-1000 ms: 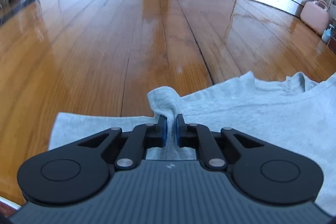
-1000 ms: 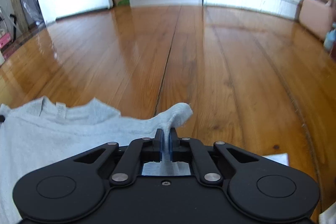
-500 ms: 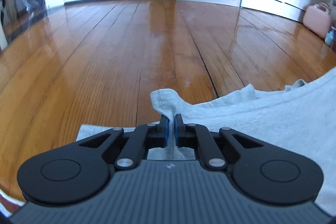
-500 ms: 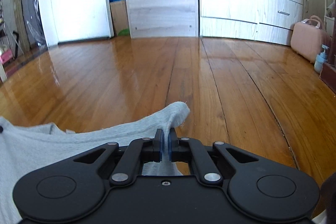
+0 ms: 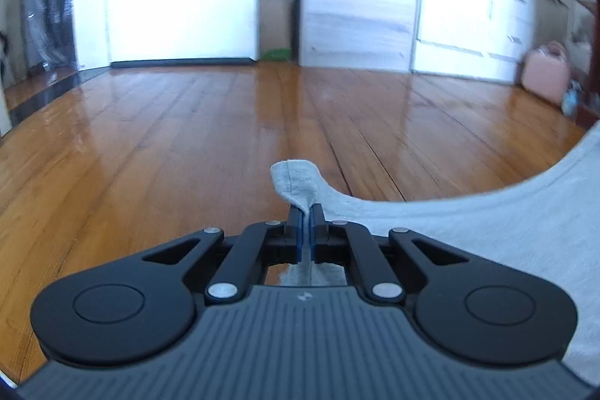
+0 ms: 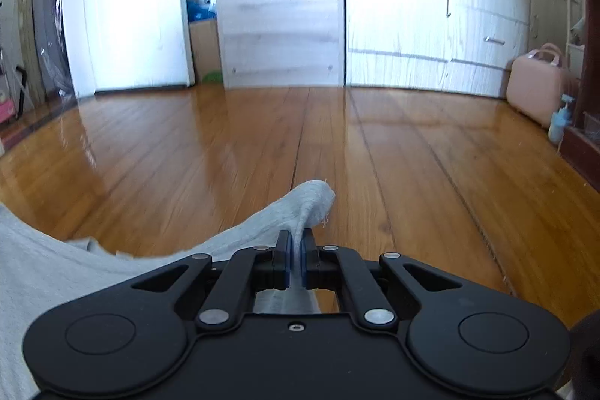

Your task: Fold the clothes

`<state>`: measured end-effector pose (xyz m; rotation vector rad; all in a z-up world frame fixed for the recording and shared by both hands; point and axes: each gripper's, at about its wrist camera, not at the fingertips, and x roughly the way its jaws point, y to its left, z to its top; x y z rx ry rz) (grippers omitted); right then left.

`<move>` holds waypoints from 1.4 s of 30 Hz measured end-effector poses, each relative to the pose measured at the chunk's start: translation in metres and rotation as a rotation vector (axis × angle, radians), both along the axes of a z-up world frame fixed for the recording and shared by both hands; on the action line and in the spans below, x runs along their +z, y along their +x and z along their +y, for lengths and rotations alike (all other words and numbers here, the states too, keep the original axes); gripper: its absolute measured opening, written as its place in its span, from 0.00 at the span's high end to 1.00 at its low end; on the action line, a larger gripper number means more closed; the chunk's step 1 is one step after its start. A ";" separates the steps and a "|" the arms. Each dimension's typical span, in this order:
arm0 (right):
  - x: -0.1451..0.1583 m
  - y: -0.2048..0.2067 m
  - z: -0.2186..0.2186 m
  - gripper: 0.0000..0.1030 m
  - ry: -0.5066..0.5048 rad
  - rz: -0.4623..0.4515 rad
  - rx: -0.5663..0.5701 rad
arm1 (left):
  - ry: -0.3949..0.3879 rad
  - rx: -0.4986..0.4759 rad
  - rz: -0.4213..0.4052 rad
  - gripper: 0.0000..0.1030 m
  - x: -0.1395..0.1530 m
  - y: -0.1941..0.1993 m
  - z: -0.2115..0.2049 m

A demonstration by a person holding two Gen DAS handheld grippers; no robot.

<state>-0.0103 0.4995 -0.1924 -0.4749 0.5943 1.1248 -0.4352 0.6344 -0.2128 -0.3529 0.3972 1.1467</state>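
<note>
Soft matt grey cloth garment (image 5: 468, 231); glossy varnished wood floor (image 5: 187, 137).

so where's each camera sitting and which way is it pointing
Left wrist: on the left gripper, facing forward over the wooden floor toward cabinets; its fingers pinch the grey shirt.
Right wrist: on the right gripper, facing the same way; its fingers pinch the shirt's other corner.
Shared: shirt, floor, pink case.
</note>
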 end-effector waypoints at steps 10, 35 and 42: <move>-0.003 0.012 0.001 0.70 -0.091 0.015 -0.151 | -0.264 0.125 0.216 0.45 -0.032 0.008 0.027; -0.012 -0.054 -0.210 0.56 -0.136 0.126 -0.192 | -0.564 0.145 0.318 0.32 -0.016 -0.055 -0.128; -0.036 -0.053 -0.245 0.46 -0.013 0.699 -0.220 | -0.854 0.103 -0.299 0.32 -0.029 -0.086 -0.134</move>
